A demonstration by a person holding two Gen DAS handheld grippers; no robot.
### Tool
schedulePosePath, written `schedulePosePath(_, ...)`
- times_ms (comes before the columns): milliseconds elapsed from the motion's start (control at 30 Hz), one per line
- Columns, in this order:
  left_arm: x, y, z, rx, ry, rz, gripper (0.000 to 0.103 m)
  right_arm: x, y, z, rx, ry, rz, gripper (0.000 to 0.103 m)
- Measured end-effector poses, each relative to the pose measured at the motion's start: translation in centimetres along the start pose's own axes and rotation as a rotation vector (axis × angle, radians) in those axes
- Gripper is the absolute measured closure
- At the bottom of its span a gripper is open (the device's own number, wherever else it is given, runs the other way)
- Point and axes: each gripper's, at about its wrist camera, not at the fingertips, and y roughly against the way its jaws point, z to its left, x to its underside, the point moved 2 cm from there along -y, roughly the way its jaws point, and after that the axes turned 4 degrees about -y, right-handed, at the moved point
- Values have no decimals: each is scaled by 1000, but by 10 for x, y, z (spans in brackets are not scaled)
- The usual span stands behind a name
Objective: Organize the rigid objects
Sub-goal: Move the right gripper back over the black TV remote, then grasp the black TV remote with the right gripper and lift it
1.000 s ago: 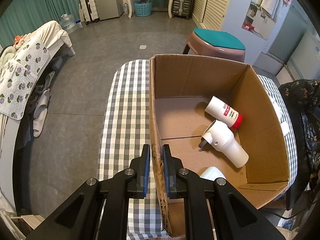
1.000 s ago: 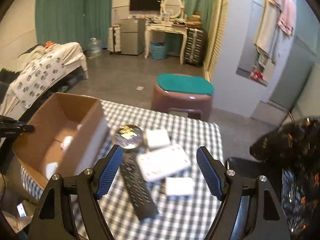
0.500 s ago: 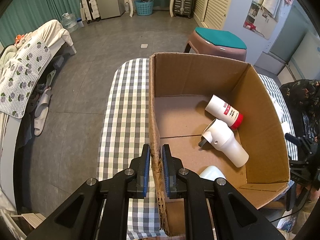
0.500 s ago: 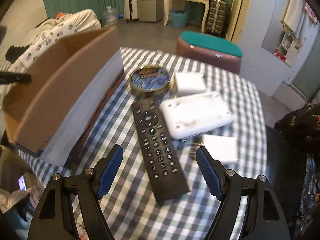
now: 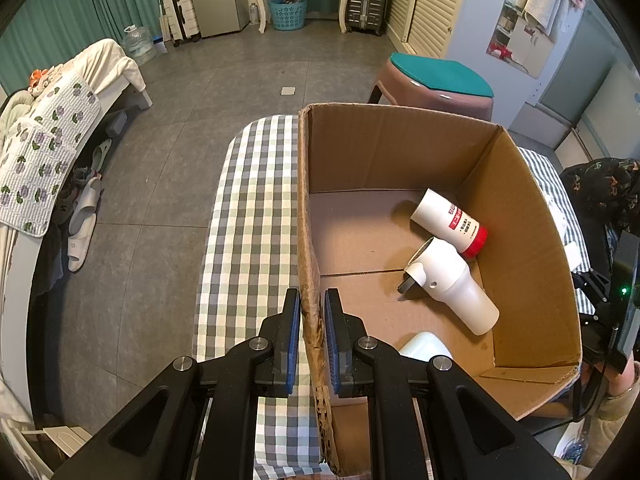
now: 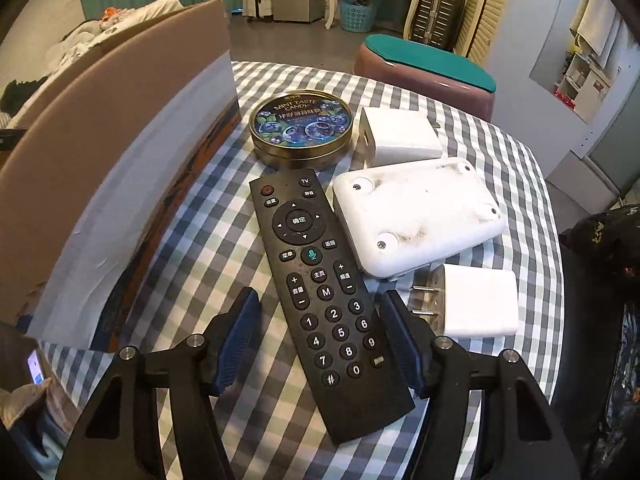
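My left gripper (image 5: pixel 311 320) is shut on the left wall of the cardboard box (image 5: pixel 308 208), one finger on each side of it. In the box lie a white tube with a red cap (image 5: pixel 448 222), a white hair-dryer-shaped object (image 5: pixel 452 284) and a white item (image 5: pixel 424 346) partly hidden by my fingers. My right gripper (image 6: pixel 320 332) is open and low over the table, its fingers on either side of the black remote control (image 6: pixel 324 292). A round candy tin (image 6: pixel 301 126), a white router (image 6: pixel 416 216) and two white chargers (image 6: pixel 400 136) (image 6: pixel 476 304) lie beyond and right of it.
The box's outer wall (image 6: pixel 120 168) stands close on the left of the remote. The checked tablecloth (image 6: pixel 208 240) covers a round table. A purple stool with a teal top (image 6: pixel 428 68) stands beyond the table. A dark chair (image 6: pixel 600 248) is at the right edge.
My right gripper has come down and forward over the table until its fingers sit on either side of the remote. My left gripper has kept its hold on the box wall.
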Motion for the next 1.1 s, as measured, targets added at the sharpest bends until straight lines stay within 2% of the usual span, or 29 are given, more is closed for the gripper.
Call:
schedulePosePath(100,0,0,0,-1,-1,0,92,-6,-5,-2,2,-16,-7,46)
schedulePosePath(133,0,0,0,0,0,1,92,-7,-5,-2,5,-20,-9,51)
schedulePosePath(467,0,0,0,1,0,0,92,-2,-1,2,-13,-25,-15,59)
schedulePosePath(833,0,0,0,1,1,0,92,7,19,6,-37,-33,-47,61)
schedulePosePath(1100,0,-1,-1,5,1,-2,92,-11,64,8,-43,8,-124,61)
